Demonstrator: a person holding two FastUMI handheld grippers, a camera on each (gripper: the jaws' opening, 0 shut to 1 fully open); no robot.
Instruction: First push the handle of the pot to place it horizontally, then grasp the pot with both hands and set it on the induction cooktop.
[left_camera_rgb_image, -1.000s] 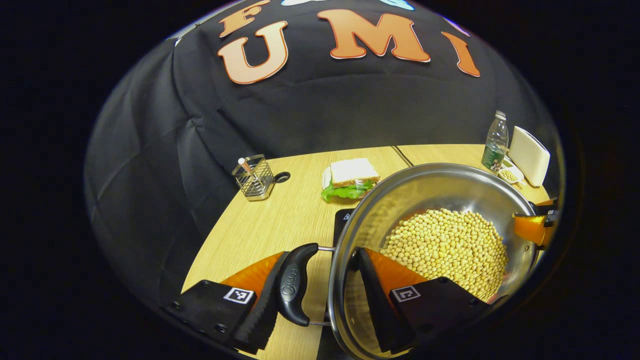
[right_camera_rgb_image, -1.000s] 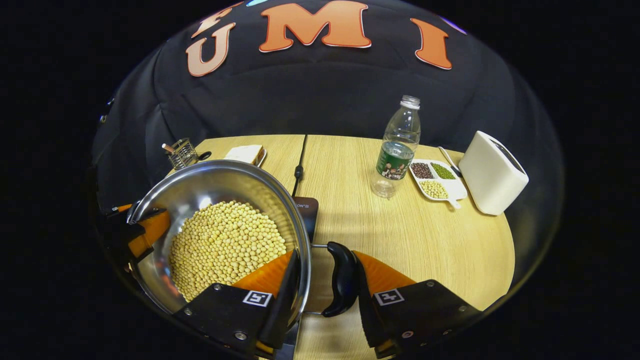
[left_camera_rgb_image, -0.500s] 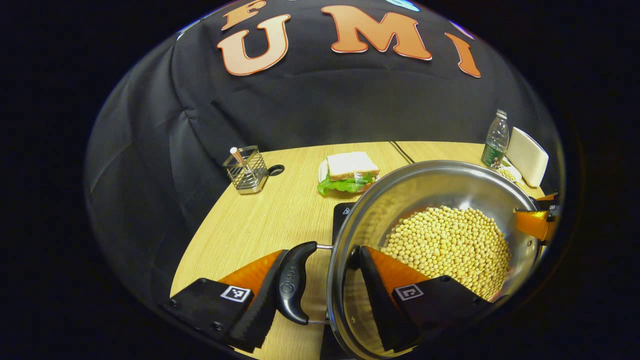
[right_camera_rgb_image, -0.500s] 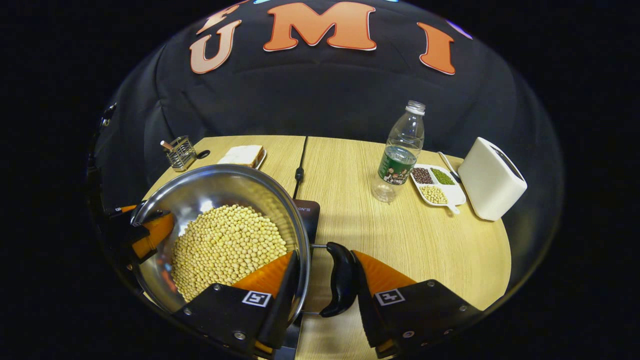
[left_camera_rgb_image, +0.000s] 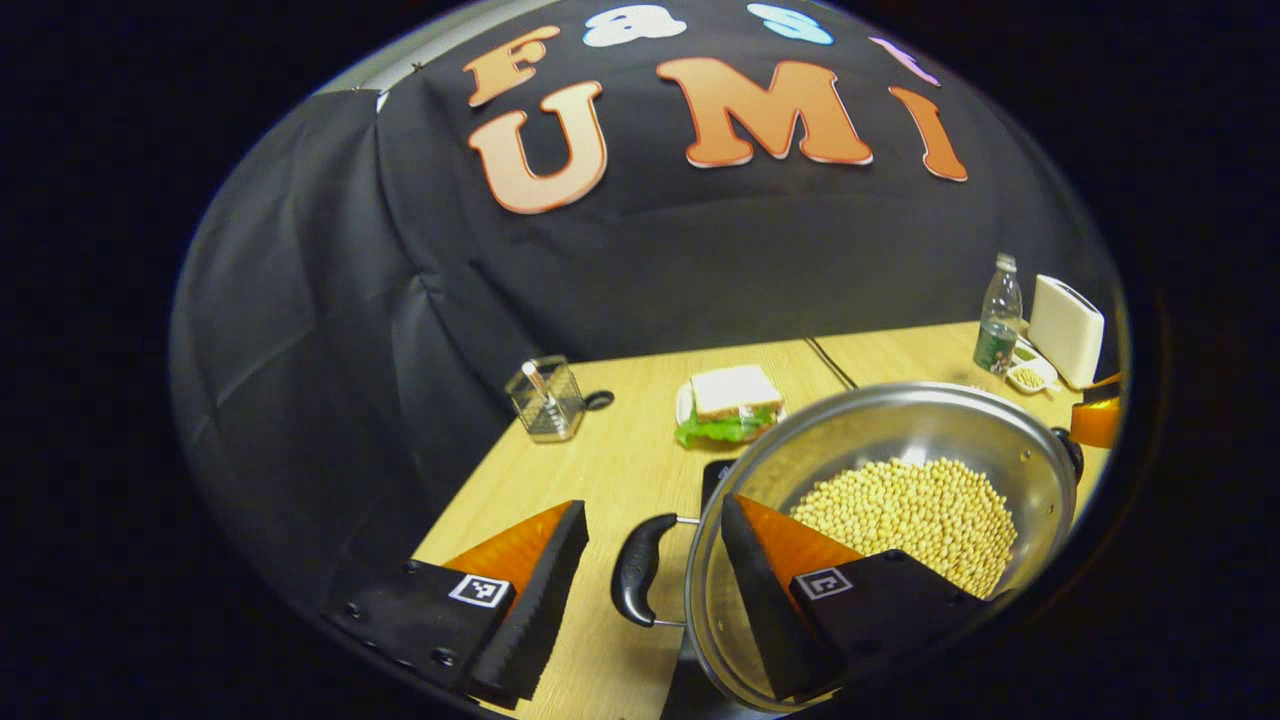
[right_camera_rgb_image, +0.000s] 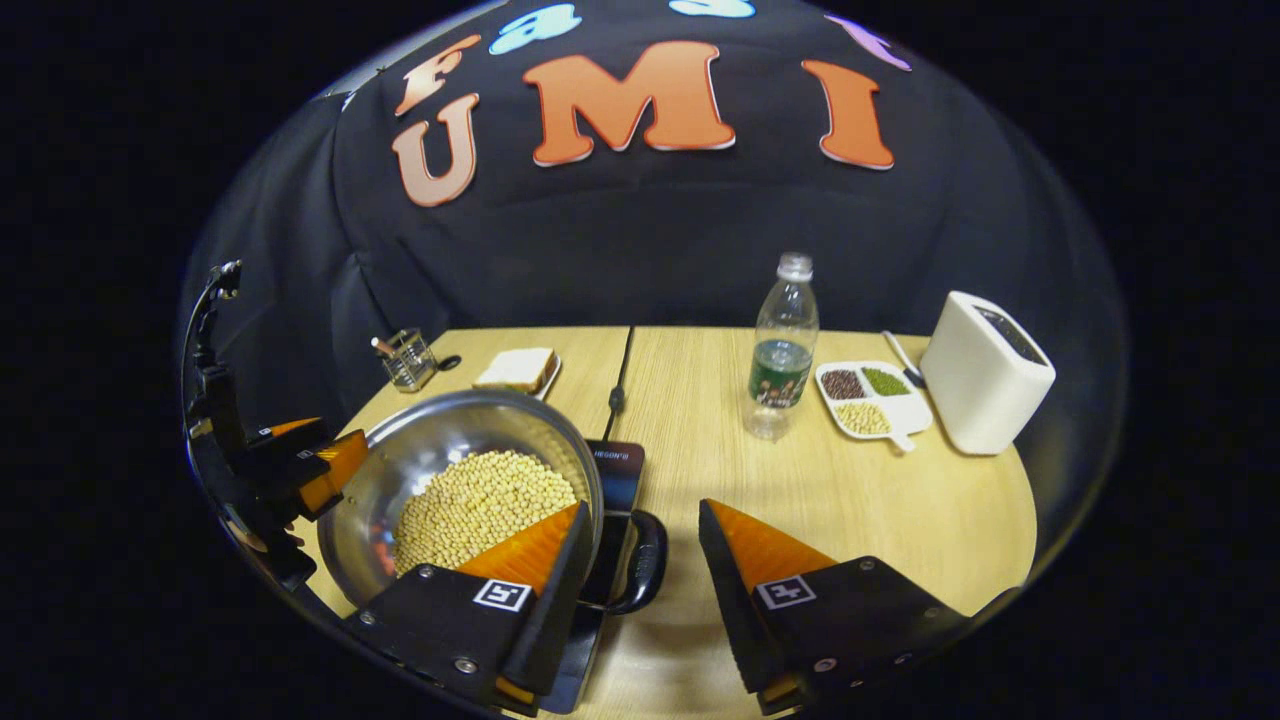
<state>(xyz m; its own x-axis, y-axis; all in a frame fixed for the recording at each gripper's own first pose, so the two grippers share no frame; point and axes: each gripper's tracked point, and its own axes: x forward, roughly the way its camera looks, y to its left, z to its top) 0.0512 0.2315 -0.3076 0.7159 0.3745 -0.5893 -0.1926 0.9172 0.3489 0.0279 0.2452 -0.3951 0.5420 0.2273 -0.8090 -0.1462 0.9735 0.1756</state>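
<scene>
A steel pot (left_camera_rgb_image: 900, 420) full of yellow beans rests on the black induction cooktop (left_camera_rgb_image: 715, 475). My left gripper (left_camera_rgb_image: 653, 505) is open. One black side handle (left_camera_rgb_image: 635, 570) lies level in the gap between its fingers, touching neither; the right finger overlaps the pot's rim. In the right gripper view the pot (right_camera_rgb_image: 450, 445) sits over the cooktop (right_camera_rgb_image: 620, 465). My right gripper (right_camera_rgb_image: 641, 507) is open too, with the other handle (right_camera_rgb_image: 648, 565) loose between its fingers. The left gripper (right_camera_rgb_image: 300, 465) shows beyond the pot's far side, and the right gripper (left_camera_rgb_image: 1095, 420) shows in the left gripper view.
On the wooden table (right_camera_rgb_image: 850, 500) stand a water bottle (right_camera_rgb_image: 783, 350), a divided tray of beans (right_camera_rgb_image: 870, 395) and a white box (right_camera_rgb_image: 985, 370). A sandwich on a plate (left_camera_rgb_image: 735, 400) and a wire holder (left_camera_rgb_image: 545, 400) lie behind the pot. A black cable (right_camera_rgb_image: 620, 370) runs back from the cooktop.
Both grippers opened and let go of the pot's handles, then drew back from them. The pot went down and now rests on the cooktop.
</scene>
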